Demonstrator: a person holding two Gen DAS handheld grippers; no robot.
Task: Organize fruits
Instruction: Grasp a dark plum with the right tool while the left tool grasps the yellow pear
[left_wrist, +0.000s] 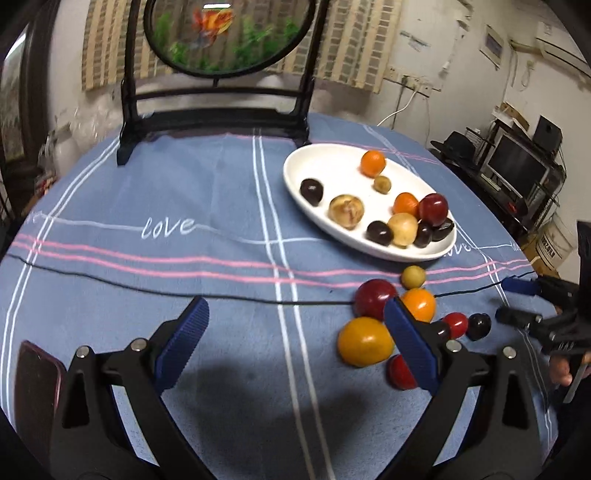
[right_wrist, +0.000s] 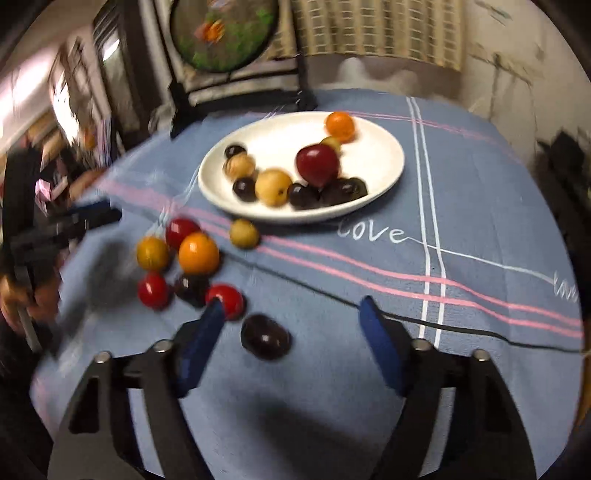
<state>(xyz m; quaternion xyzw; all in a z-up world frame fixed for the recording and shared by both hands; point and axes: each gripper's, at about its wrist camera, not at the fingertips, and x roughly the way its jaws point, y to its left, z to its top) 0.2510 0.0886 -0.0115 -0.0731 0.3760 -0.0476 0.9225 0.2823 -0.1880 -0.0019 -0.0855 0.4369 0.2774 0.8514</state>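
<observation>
White plate, left wrist view: an oval white plate (left_wrist: 369, 206) sits on the blue checked tablecloth (left_wrist: 184, 258), holding about ten fruits, among them an orange one (left_wrist: 373, 162), a deep red one (left_wrist: 433, 209), two tan ones and several dark plums
Loose fruit, left wrist view: a cluster lies on the cloth just short of the plate's near rim: a small yellow-green fruit (left_wrist: 413, 277), a large red fruit (left_wrist: 375, 298), an orange fruit (left_wrist: 419, 303), a yellow-orange fruit (left_wrist: 365, 341), and smaller red and dark ones beside them
Left gripper: the left gripper (left_wrist: 295, 339) has its jaws spread wide over bare cloth with nothing between the blue pads; its right pad overlaps the loose cluster in the picture
Other items, left wrist view: a dark red phone (left_wrist: 37, 384) lies at the near left edge, and a thin black cable (left_wrist: 147, 288) crosses the cloth
Plate, right wrist view: the plate (right_wrist: 384, 155) shows the same load, blurred
Loose fruit, right wrist view: about eight fruits are off the plate, the nearest a dark plum (right_wrist: 265, 336) lying apart from the rest
Right gripper: the right gripper (right_wrist: 291, 321) is partly open and grips nothing; the dark plum sits between the pads, nearer the left one, untouched
Progress: by my judgement a little over half is done, with roughly eight fruits left to move and the dark plum the likely next pick
</observation>
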